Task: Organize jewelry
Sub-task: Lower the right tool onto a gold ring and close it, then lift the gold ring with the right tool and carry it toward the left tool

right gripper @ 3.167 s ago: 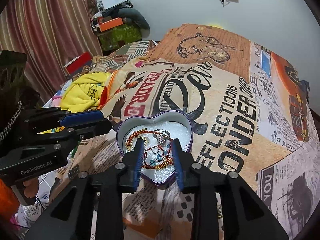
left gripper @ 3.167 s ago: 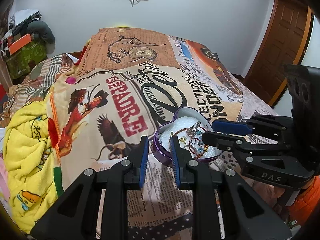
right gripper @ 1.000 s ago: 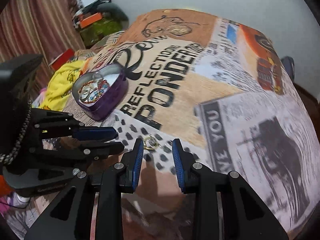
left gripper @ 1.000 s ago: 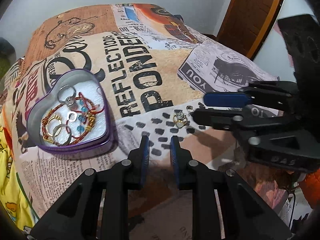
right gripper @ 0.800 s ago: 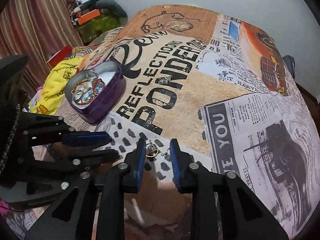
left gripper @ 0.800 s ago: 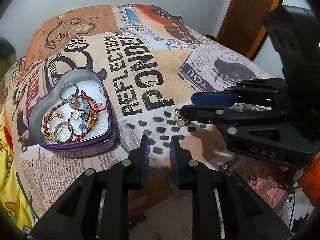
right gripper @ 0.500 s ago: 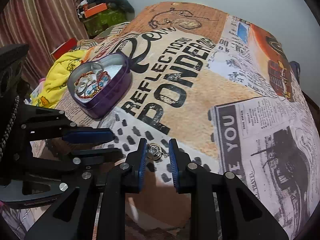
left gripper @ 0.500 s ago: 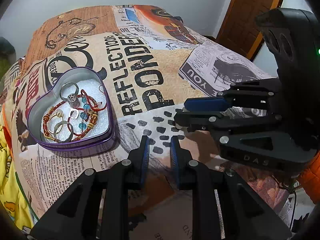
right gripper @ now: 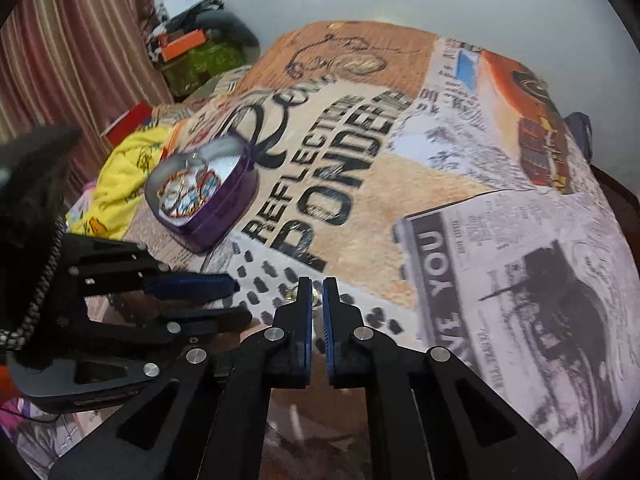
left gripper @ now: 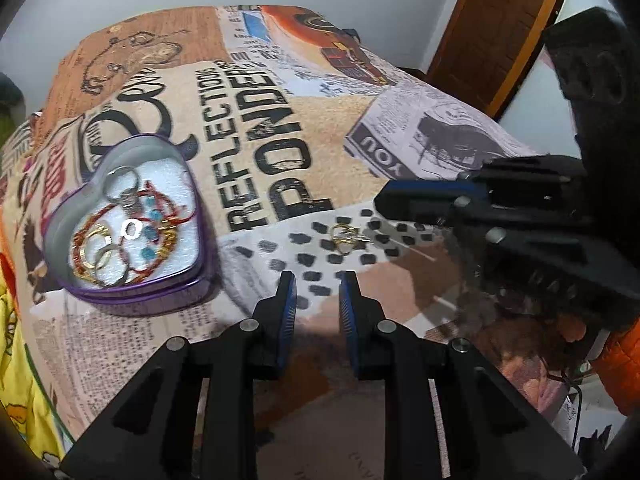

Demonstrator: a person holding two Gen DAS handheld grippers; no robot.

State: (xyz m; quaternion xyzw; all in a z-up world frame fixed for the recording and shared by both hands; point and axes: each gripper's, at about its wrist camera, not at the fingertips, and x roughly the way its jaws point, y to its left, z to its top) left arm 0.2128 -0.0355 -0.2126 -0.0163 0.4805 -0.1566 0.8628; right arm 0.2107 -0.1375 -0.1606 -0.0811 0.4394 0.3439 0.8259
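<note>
A small gold ring [left gripper: 345, 236] lies on the dotted patch of the printed bedspread [left gripper: 320, 132]. My right gripper [left gripper: 378, 202] comes in from the right, shut, and bare cloth shows between its tips and the ring. In the right wrist view my right gripper [right gripper: 316, 284] has its pads together, with a glint of the ring [right gripper: 316, 294] just past the tips. My left gripper [left gripper: 318, 282] hovers in front of the ring, slightly open with nothing between its fingers. The purple heart-shaped tin [left gripper: 140, 296] holds several rings and beaded bracelets on white padding.
A yellow cloth [right gripper: 128, 168] lies bunched beyond the tin, at the bed's left side. A brown door [left gripper: 500, 28] stands past the bed's far right corner. Boxes and bags [right gripper: 192, 52] are piled by the striped curtain [right gripper: 60, 60].
The right gripper's jaws have come together. In the left wrist view it has drawn back to the right, uncovering the ring on the cloth. The left gripper has kept still.
</note>
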